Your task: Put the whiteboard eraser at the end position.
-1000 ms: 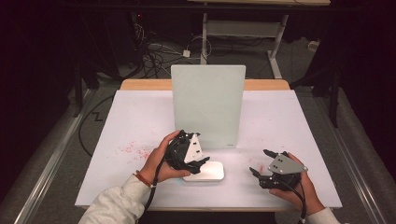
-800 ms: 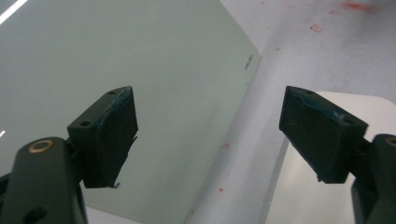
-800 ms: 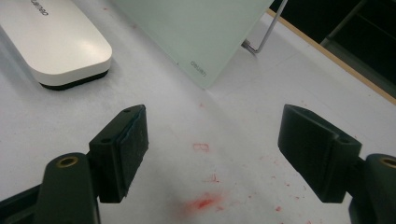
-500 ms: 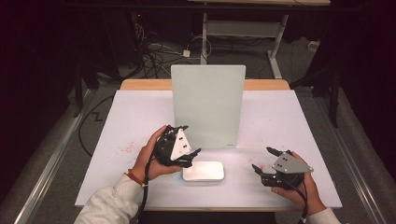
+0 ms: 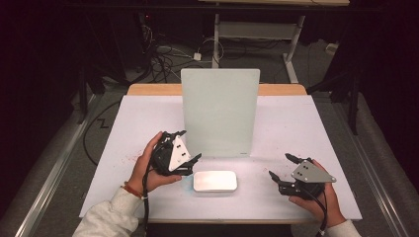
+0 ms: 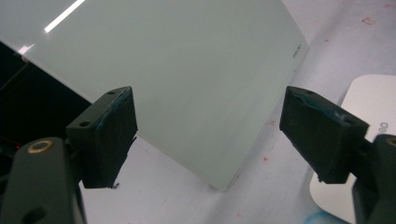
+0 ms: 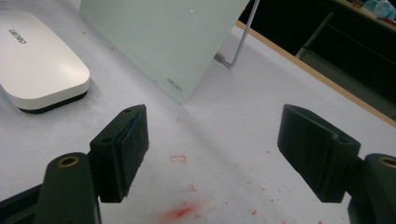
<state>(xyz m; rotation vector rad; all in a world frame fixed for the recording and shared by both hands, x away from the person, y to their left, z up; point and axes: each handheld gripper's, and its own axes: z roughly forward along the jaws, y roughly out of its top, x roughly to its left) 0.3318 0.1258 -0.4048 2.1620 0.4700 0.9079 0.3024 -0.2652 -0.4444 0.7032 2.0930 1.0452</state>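
Observation:
A pale green glass board [image 5: 220, 112] stands upright on the white table [image 5: 296, 123], propped by a metal leg [image 7: 240, 39] behind it. In front of it lies a flat white eraser [image 5: 215, 181]. My left gripper [image 5: 184, 148] is open, held just left of the eraser and tilted toward the board [image 6: 177, 79]; the eraser's edge [image 6: 369, 102] shows beside its right jaw. My right gripper [image 5: 282, 169] is open near the table's front right, with nothing between its fingers. The eraser [image 7: 35, 65] lies to its left.
Red marker smudges [image 7: 180, 212] dot the table top. A wooden strip [image 5: 153, 89] runs along the far edge behind the board. Cables [image 5: 168, 57] and desk legs [image 5: 291, 47] sit on the dark floor beyond.
My left gripper has lifted off the eraser and moved left and up, now clear of it. The right gripper has shifted slightly toward the right.

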